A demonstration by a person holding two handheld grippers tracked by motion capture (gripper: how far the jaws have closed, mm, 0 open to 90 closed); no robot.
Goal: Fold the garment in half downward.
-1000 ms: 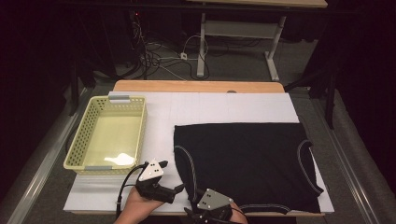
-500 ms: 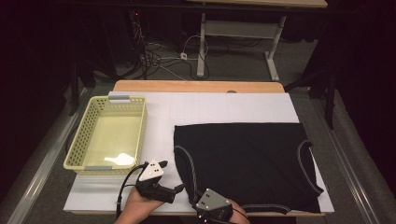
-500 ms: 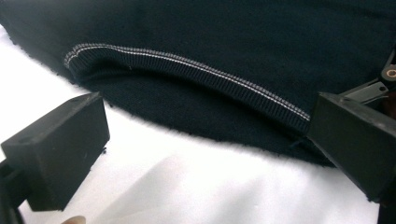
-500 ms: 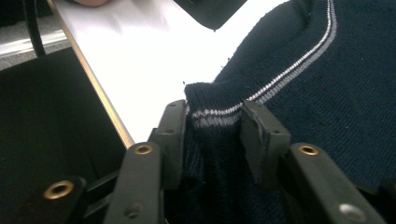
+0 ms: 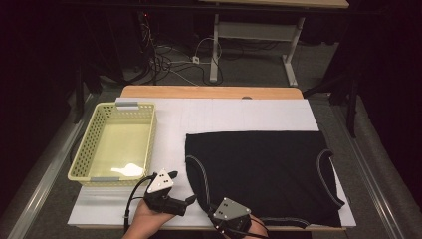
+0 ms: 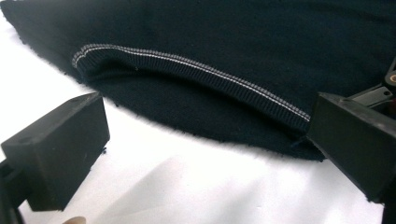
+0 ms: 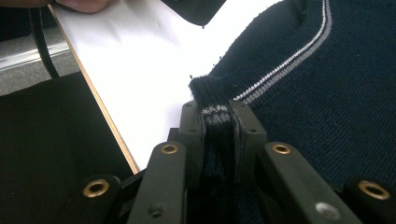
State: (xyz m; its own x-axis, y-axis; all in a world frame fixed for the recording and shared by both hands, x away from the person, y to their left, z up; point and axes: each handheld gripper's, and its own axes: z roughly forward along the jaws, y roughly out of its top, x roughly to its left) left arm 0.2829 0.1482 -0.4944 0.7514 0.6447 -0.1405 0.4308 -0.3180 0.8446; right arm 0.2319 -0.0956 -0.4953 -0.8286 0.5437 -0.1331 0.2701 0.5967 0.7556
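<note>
A dark navy knit garment (image 5: 259, 169) with white-striped ribbed trim lies flat on the white board (image 5: 239, 114). My right gripper (image 5: 214, 213) is at the garment's near left corner. In the right gripper view its jaws have just been closing, and the right gripper (image 7: 219, 116) now pinches a bunched fold of the ribbed edge (image 7: 212, 93). My left gripper (image 5: 190, 200) stands open just left of the garment, low over the board. In the left gripper view the left gripper (image 6: 205, 163) has only white board between its jaws, with the striped trim (image 6: 196, 65) just beyond them.
A pale yellow slotted basket (image 5: 79, 159) stands on the board's left side, beside the garment. The board's front edge (image 7: 107, 121) runs close under both hands. Beyond the wooden far edge (image 5: 209, 92) are cables and a desk frame on the floor.
The right gripper has sunk slightly at the garment's near left corner. The left gripper and the garment's spread look unchanged.
</note>
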